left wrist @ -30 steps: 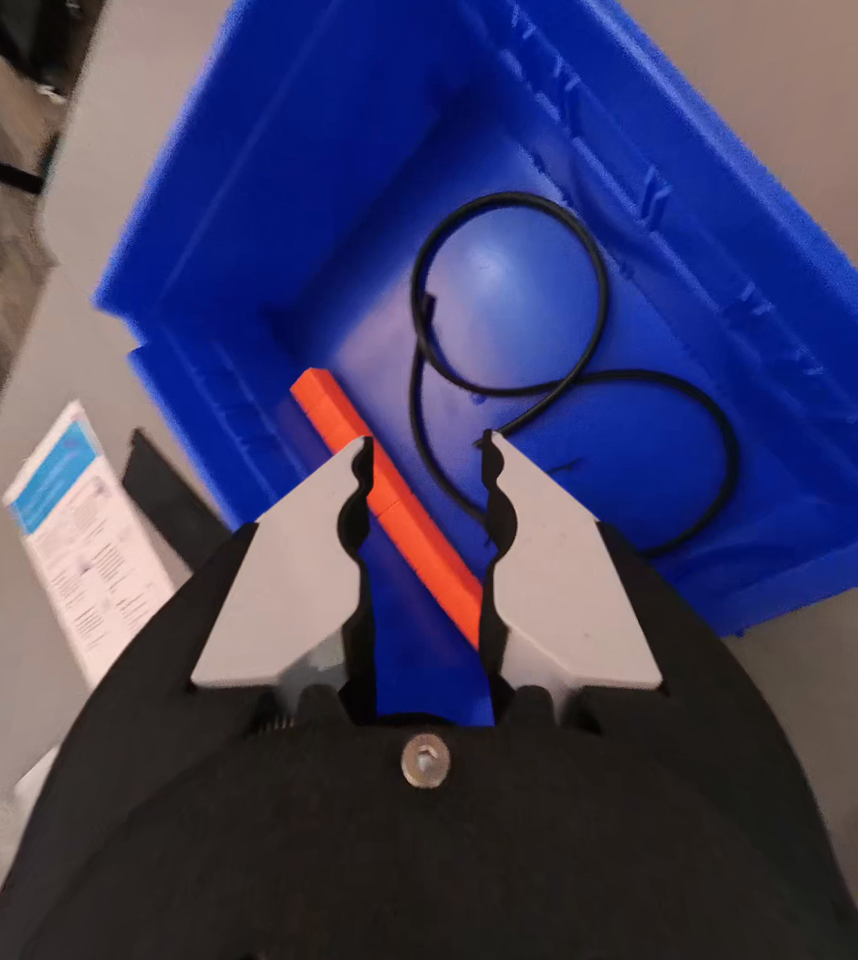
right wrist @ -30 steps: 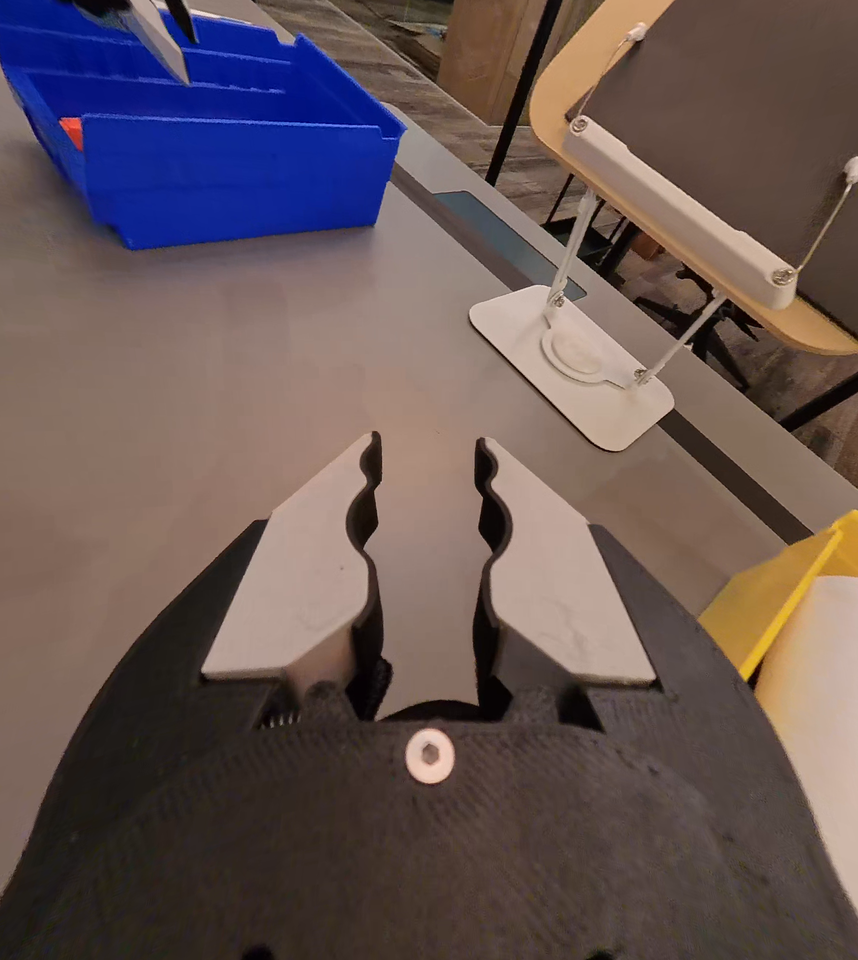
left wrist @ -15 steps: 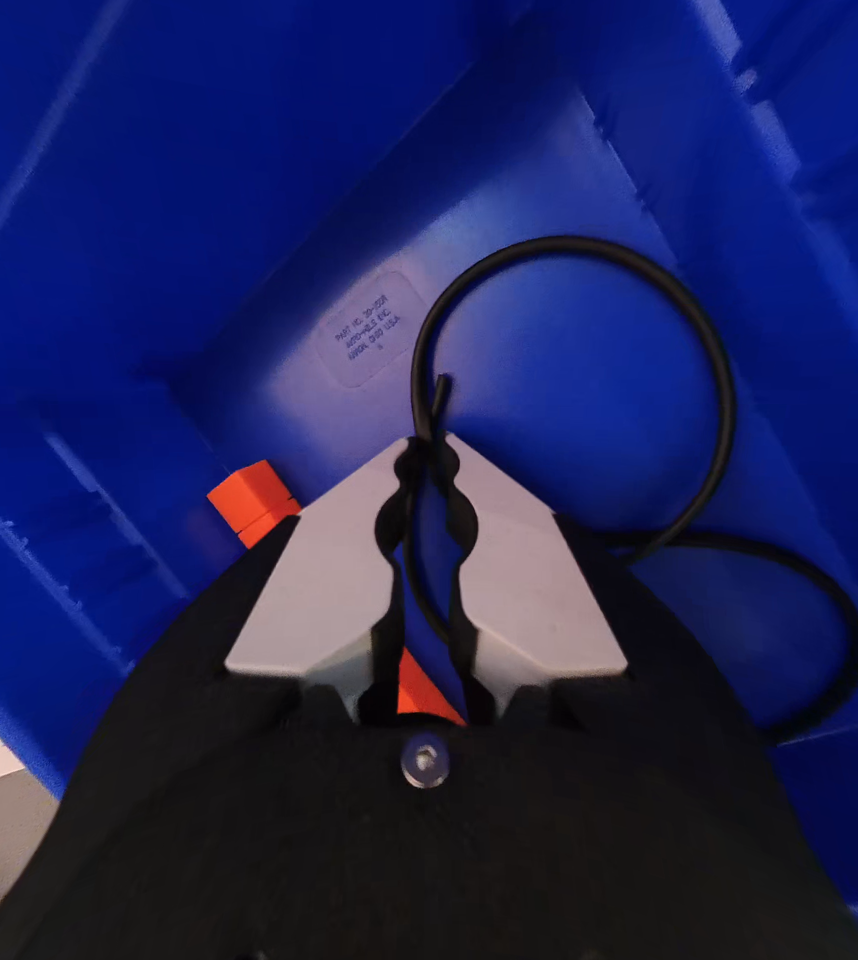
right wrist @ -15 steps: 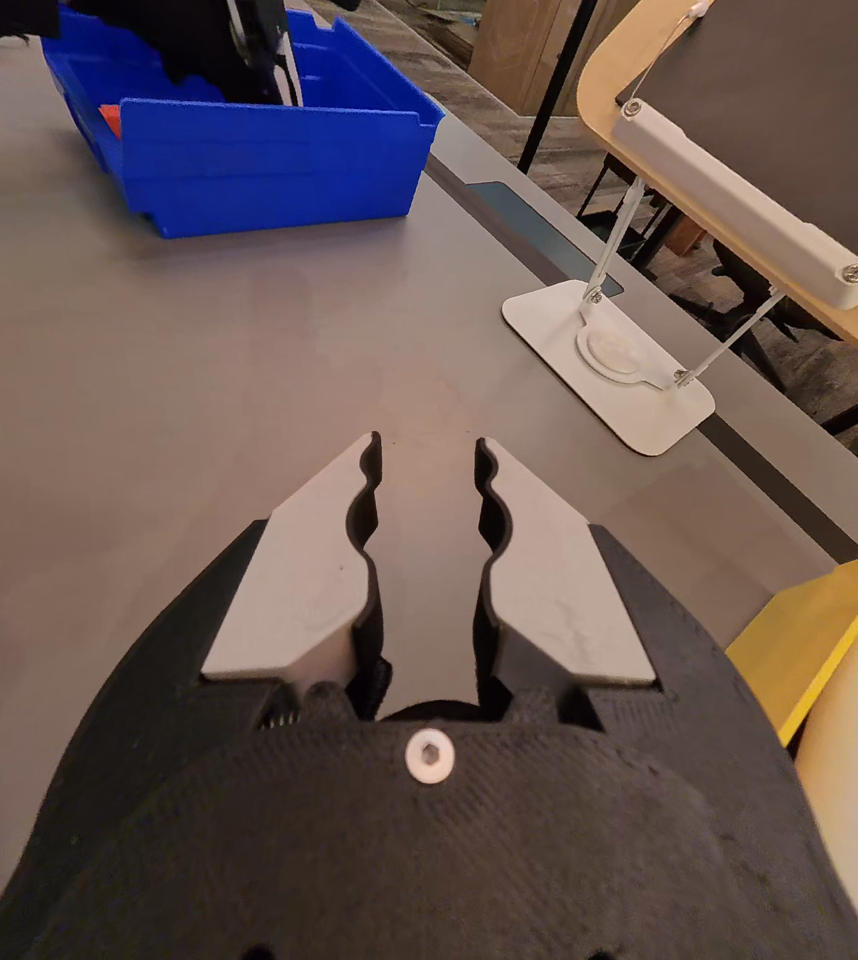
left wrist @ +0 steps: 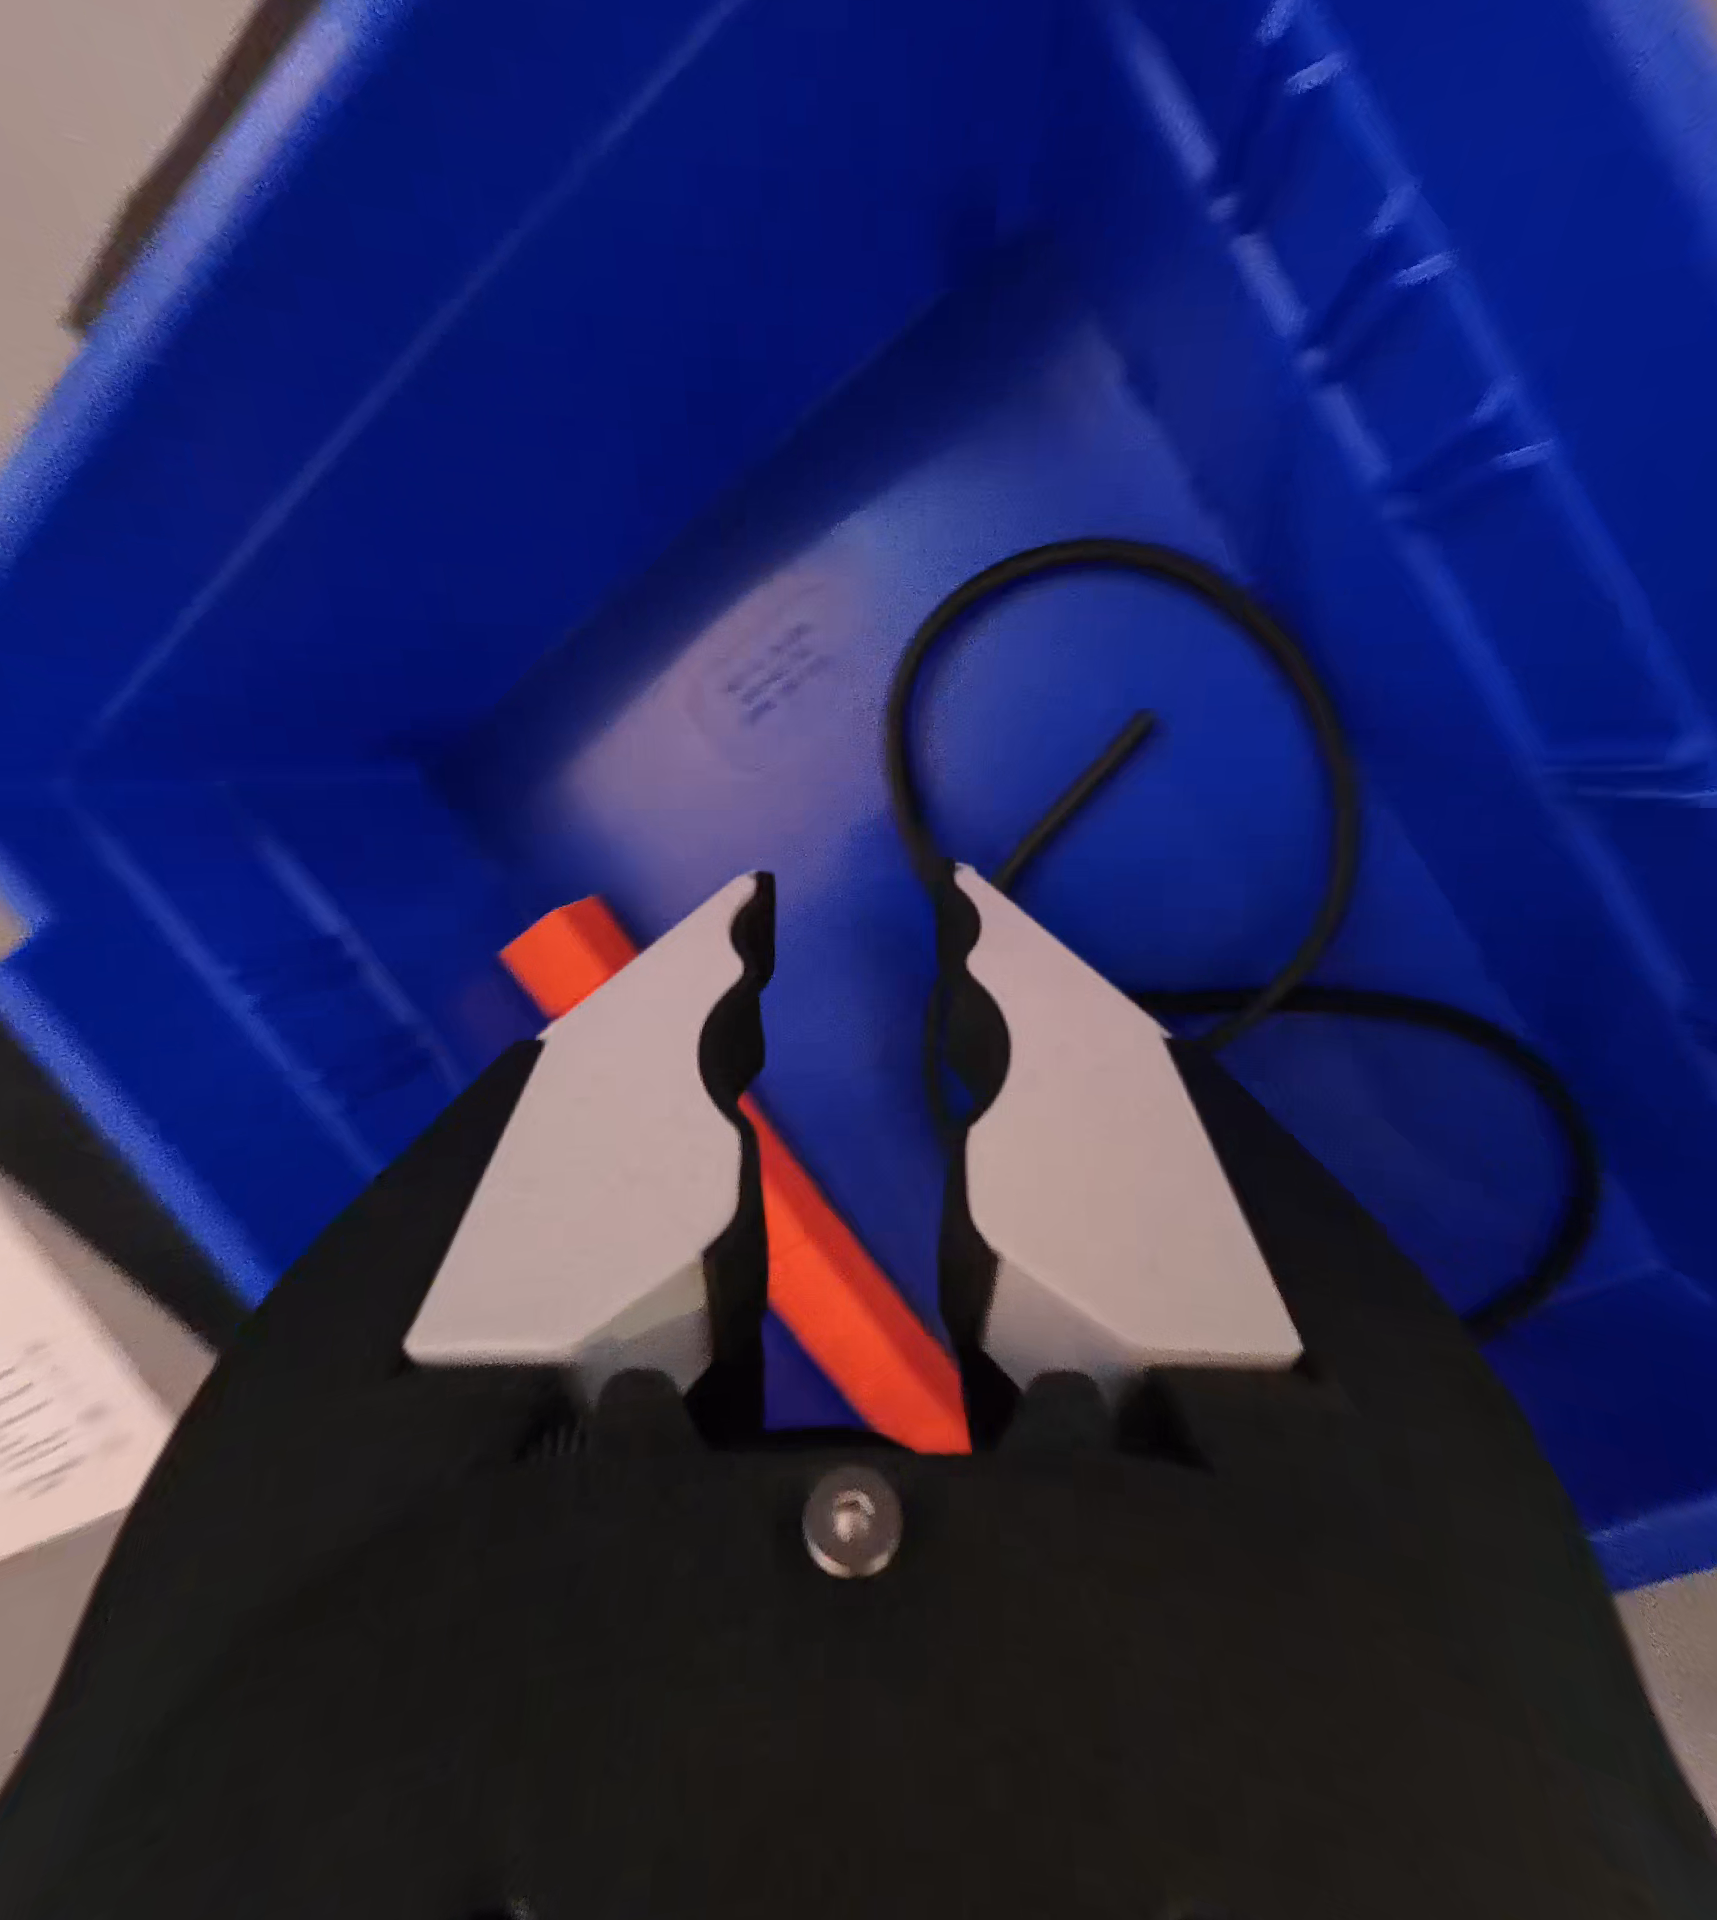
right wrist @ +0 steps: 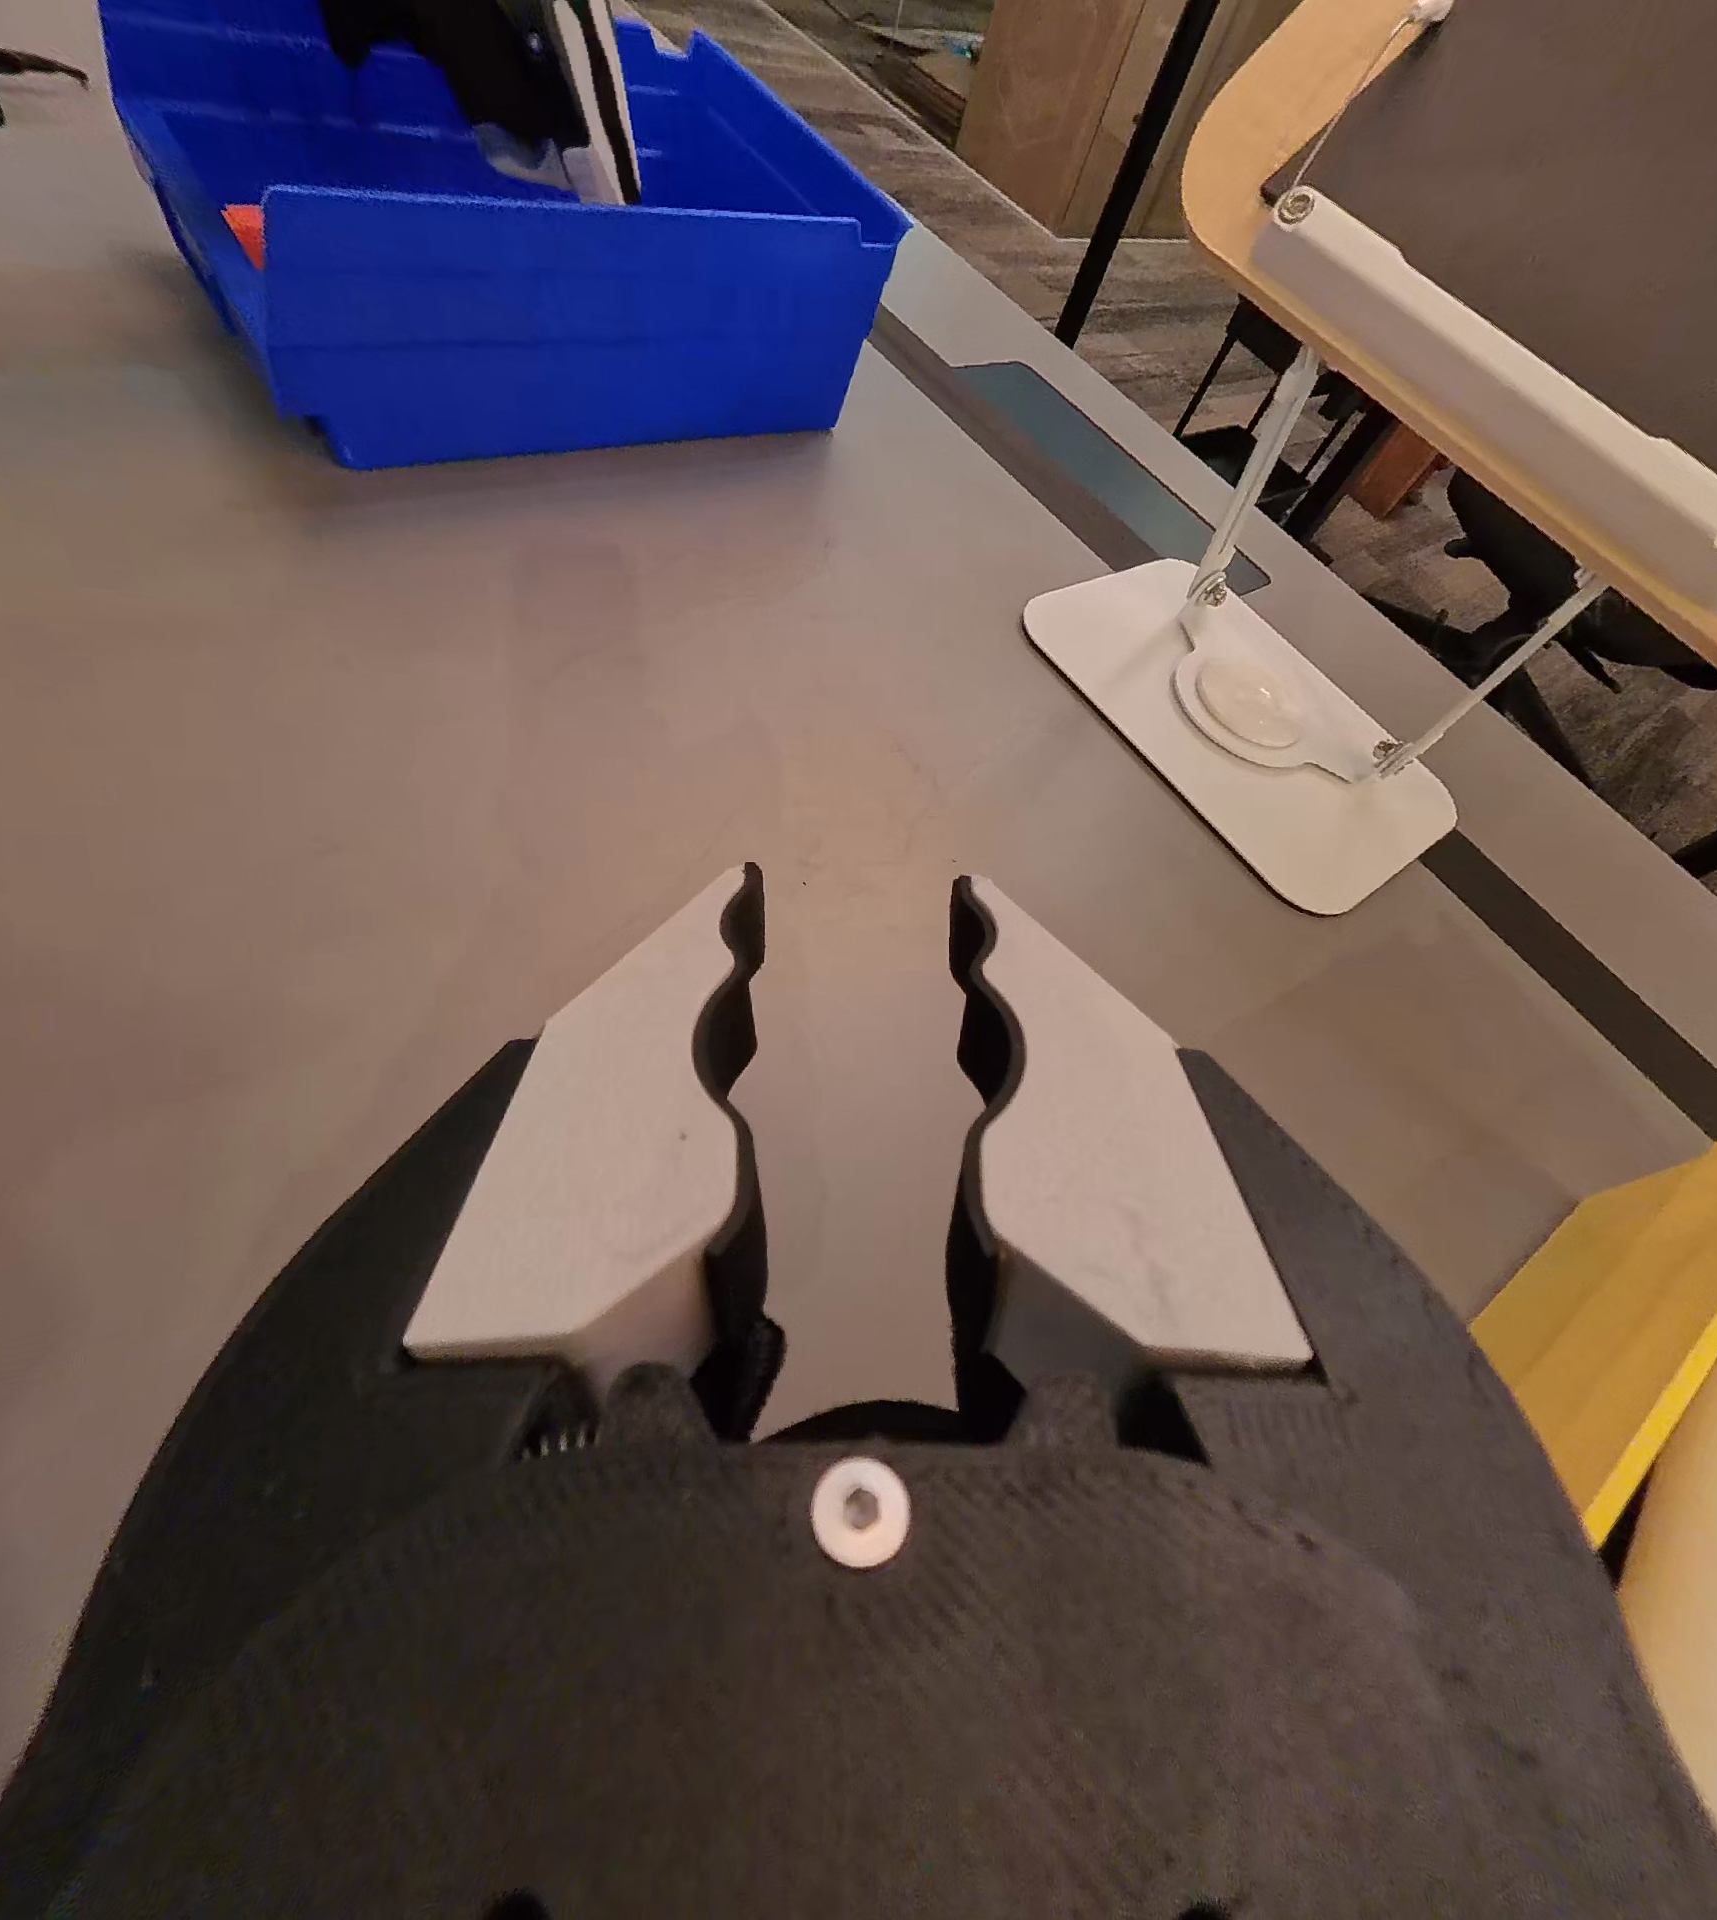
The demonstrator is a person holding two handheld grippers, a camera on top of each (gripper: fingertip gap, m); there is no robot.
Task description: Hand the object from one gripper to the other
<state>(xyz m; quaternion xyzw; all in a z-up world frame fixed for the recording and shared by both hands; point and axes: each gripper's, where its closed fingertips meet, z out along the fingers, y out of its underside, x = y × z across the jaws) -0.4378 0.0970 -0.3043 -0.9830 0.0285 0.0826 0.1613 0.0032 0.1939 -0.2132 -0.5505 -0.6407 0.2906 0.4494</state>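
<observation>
Left claw point(left wrist: 859, 894), jaws parted and empty, above the blue plastic bin point(left wrist: 521, 436) holding a looped black rubber cord point(left wrist: 1337, 790) and an orange rectangular bar point(left wrist: 833, 1247); the cord runs along its right finger point(left wrist: 1093, 1143). Right claw point(right wrist: 854, 883), equally parted and empty, over the grey desk point(right wrist: 418, 727).

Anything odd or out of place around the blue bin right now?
Mostly tidy. The black cord in the blue bin runs against the open left claw's right finger, ungripped. The orange bar lies flat.
</observation>
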